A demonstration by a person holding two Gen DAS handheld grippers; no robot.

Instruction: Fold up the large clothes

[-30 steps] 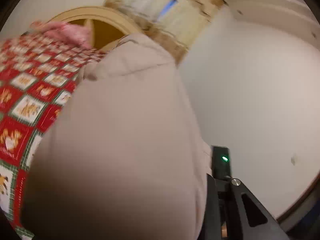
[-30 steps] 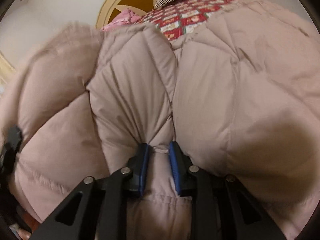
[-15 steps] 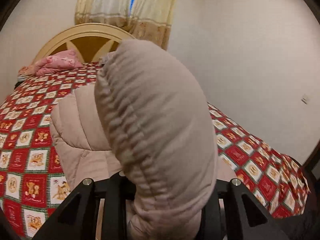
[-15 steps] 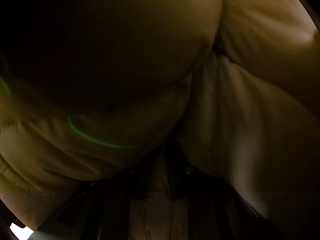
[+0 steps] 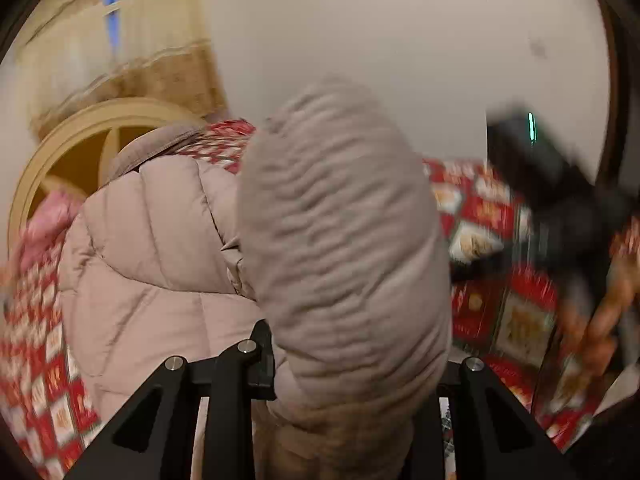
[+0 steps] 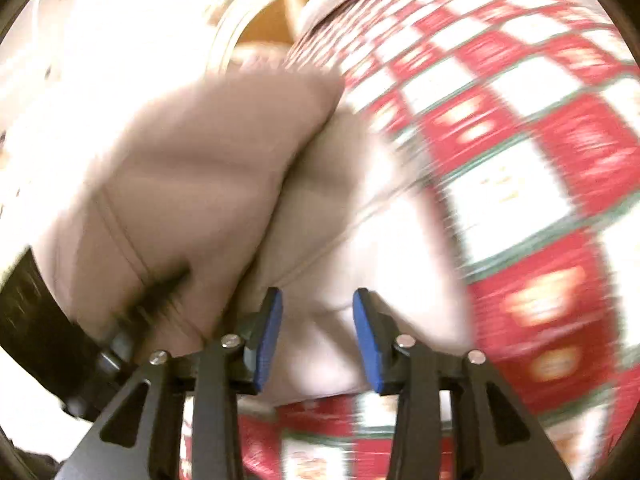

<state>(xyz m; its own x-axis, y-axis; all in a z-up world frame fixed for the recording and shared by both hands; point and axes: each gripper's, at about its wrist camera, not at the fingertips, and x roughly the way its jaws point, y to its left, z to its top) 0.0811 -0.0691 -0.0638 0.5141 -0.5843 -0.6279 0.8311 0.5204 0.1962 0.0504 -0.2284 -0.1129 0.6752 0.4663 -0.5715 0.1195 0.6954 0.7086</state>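
The beige puffer jacket (image 5: pixel 160 264) lies on the bed's red checked bedspread (image 5: pixel 484 208), in front of the arched headboard (image 5: pixel 60 160). The left gripper (image 5: pixel 344 360) is clenched on the jacket's ribbed cuff (image 5: pixel 344 240), which bulges up and hides its right finger. The right gripper (image 6: pixel 318 336) has just been opening; its blue fingers (image 6: pixel 268 336) stand apart, jacket fabric between them unpressed. Motion blur smears the bedspread and a dark shape right of the cuff.
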